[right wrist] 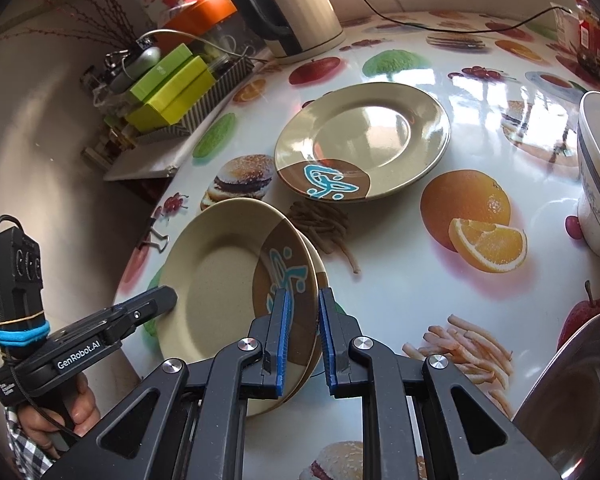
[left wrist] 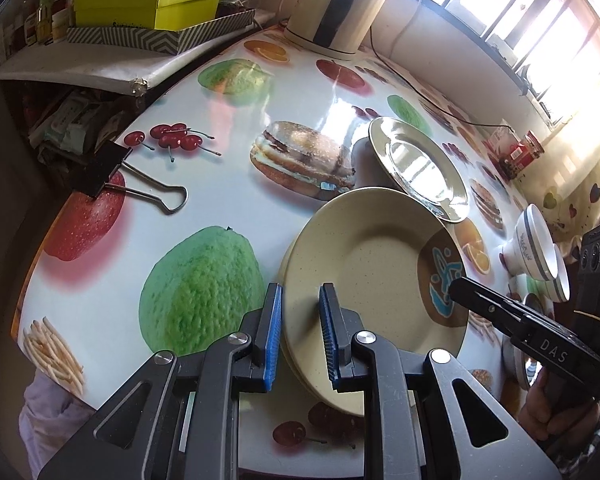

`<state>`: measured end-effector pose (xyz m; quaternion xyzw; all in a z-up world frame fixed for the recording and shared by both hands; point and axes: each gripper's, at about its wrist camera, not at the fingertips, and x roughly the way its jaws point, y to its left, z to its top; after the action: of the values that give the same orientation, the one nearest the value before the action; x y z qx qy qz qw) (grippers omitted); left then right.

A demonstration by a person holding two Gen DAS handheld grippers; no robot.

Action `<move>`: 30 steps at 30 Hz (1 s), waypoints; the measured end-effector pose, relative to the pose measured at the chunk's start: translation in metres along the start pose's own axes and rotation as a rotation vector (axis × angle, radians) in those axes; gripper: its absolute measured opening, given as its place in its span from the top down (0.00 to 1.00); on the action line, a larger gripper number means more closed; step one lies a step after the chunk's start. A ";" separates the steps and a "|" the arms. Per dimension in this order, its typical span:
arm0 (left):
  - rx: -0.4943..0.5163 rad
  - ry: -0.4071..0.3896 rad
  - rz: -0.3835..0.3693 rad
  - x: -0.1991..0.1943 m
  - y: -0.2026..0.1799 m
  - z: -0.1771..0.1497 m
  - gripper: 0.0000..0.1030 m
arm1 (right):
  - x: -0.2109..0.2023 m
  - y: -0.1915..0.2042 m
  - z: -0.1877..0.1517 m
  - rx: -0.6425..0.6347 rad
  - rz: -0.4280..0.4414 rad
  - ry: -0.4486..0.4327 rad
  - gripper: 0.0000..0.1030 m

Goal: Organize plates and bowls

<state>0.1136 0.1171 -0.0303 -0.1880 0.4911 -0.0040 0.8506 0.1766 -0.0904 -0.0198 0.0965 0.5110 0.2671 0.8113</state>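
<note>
Fruit-print bench (right wrist: 400, 280) by a window: both grippers, left (left wrist: 300, 332) & right (right wrist: 304, 336), are clamping opposite rims of the stacked plates (right wrist: 236, 280) at lower centre, prob. for a steady two-handed lift; a third plate (right wrist: 364, 140) is sitting apart, upper centre.

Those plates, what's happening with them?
A person is tidying plates using two claws. The left claw and the right claw each pinch an opposite edge of the top plate, which sits on another plate in a stack. A third plate lies apart on the table, with bowls off to the side.
</note>
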 end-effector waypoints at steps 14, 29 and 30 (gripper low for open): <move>0.001 0.008 0.026 0.002 -0.002 0.001 0.81 | 0.004 0.004 -0.002 -0.024 -0.033 -0.003 0.83; 0.025 0.009 0.075 0.001 -0.006 0.003 0.80 | 0.001 0.006 0.000 -0.033 -0.047 -0.025 0.83; 0.032 0.007 0.080 0.000 -0.006 0.004 0.80 | -0.002 0.006 0.001 -0.032 -0.046 -0.033 0.83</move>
<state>0.1180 0.1123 -0.0269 -0.1547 0.5010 0.0217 0.8512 0.1746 -0.0862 -0.0155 0.0759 0.4954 0.2549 0.8270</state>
